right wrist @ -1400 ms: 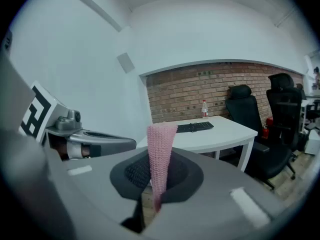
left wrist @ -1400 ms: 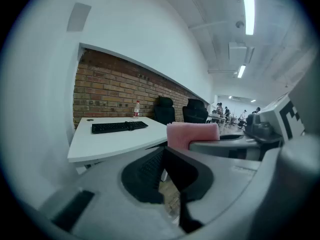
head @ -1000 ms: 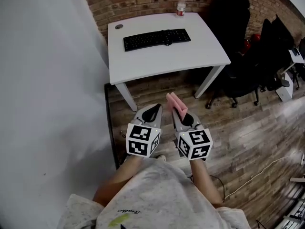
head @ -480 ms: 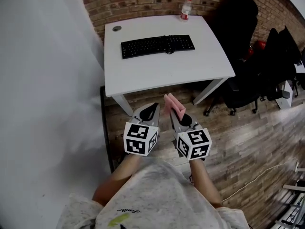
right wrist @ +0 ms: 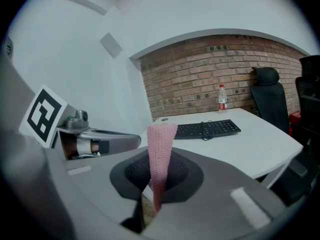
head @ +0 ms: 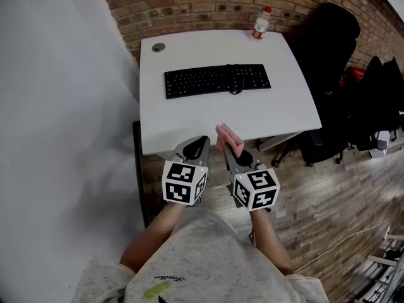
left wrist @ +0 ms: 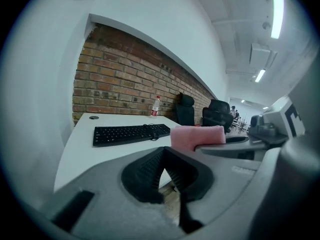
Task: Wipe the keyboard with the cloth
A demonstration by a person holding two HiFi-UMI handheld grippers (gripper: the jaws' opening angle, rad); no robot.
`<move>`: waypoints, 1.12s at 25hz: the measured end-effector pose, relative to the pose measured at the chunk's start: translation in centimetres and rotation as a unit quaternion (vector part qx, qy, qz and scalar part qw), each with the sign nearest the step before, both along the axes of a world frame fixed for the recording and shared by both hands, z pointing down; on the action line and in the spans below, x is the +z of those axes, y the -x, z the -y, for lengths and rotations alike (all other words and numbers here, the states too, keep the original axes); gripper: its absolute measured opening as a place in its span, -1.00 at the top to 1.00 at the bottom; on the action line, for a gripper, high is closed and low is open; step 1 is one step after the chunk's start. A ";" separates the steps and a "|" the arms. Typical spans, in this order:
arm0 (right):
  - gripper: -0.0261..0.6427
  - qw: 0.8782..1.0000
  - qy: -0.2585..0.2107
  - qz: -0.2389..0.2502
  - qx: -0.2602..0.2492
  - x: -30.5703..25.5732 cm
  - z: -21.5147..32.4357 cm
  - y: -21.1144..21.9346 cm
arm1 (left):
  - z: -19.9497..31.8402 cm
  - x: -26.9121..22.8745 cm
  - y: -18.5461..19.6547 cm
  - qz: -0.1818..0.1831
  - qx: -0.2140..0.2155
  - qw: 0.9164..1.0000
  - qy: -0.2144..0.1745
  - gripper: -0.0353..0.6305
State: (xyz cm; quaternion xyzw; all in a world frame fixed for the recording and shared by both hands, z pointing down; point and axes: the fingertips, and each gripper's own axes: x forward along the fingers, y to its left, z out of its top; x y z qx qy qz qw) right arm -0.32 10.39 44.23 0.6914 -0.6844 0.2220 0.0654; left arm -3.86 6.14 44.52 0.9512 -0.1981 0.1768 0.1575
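the person's two bare forearms reach out from a grey shirt [head: 208, 257] and hold both claws side by side, close to the body, level with each other and pointing at the near edge of the white table [head: 189, 115]. the left gripper [head: 197, 145] sits just beside the right gripper [head: 235, 155], the marker cubes facing up towards the head. in the left gripper view the left one's ribbed black pads [left wrist: 150, 169] meet at their tips with nothing caught between them. the right one is clamped on a pink cloth [head: 228, 137]; in the right gripper view the cloth [right wrist: 160, 151] stands upright as a narrow folded strip, pinched at its lower end between the pads and rising free above them.

the keyboard [head: 217, 79] lies flat across the middle of the table, well apart from both claws, its long side running left to right. nothing stands between the claws and the keyboard except bare tabletop. a small plastic bottle [head: 260, 24] with a red cap stands upright at the far right corner, and a round grey disc [head: 158, 47] sits at the far left corner. a brick wall [head: 189, 5] backs the table, a white wall [head: 63, 106] runs along its left side, and a black office chair [head: 328, 49] stands to its right on the wooden floor [head: 328, 194].
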 end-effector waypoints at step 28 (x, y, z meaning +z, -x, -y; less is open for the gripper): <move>0.85 0.991 0.031 0.036 -0.122 -0.3 24.5 1.2 | 19.1 1.1 2.4 -0.005 -0.088 0.996 0.023 0.91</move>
